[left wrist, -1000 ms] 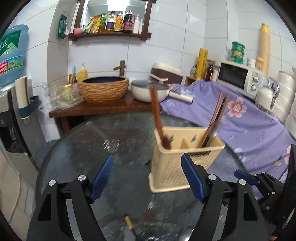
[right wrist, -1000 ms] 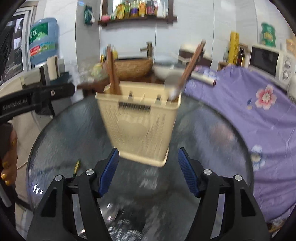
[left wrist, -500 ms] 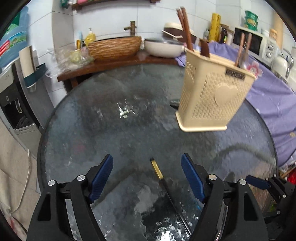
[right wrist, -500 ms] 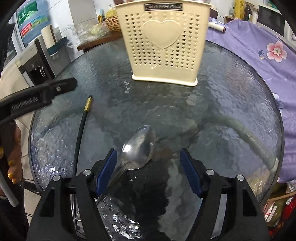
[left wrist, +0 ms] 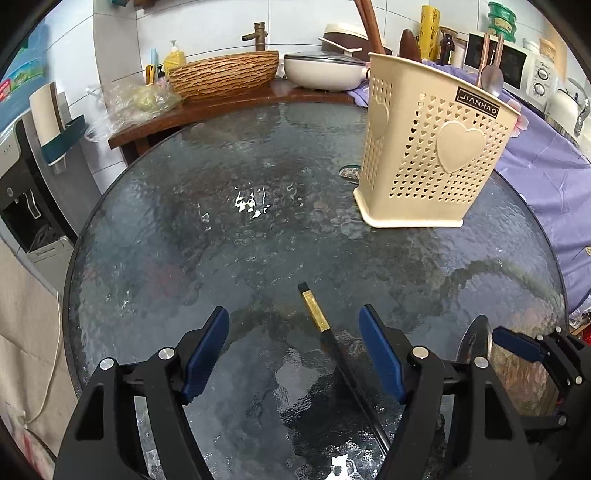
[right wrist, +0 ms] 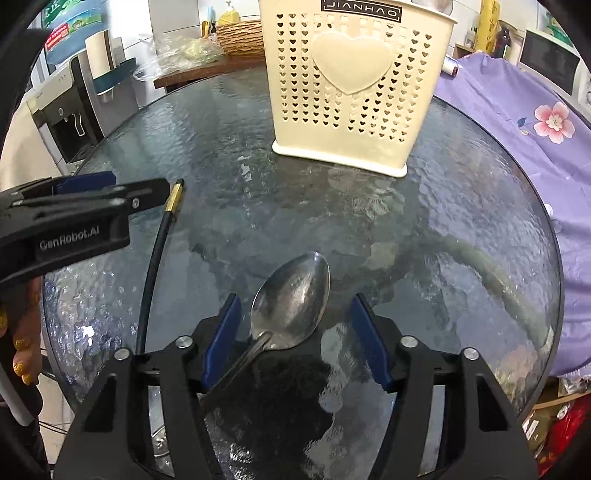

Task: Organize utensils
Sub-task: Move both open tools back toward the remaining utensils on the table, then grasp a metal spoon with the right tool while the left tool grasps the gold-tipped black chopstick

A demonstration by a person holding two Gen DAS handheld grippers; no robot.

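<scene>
Both grippers tilt steeply down over a round, dark glass table [left wrist: 155,236]. The left gripper [left wrist: 293,350] hangs low above the near part of the tabletop with its blue pads spread wide; a black chopstick [left wrist: 343,373] with a gold band near its tip lies flat on the glass between them, nearer the right-hand pad, and neither pad touches it. In the right wrist view the same gripper shows from the side at the left edge, its tip just beside the gold band, with fingers [right wrist: 22,354] wearing glittery gold nail polish wrapped around the handle below it. The right gripper [right wrist: 295,332] is also low and pitched downward, its jaws have just been closing, yet they stand apart; a metal spoon [right wrist: 291,302] lies on the glass between them, bowl pointing away, its handle running back beside the left-hand pad, with the pads not pressing on it as far as can be seen. A cream perforated utensil holder [right wrist: 351,92] with a raised heart stands upright at the far side of the table, well apart from both tools, with brown chopsticks [left wrist: 369,26] and another spoon [left wrist: 491,79] sticking out of its top.
</scene>
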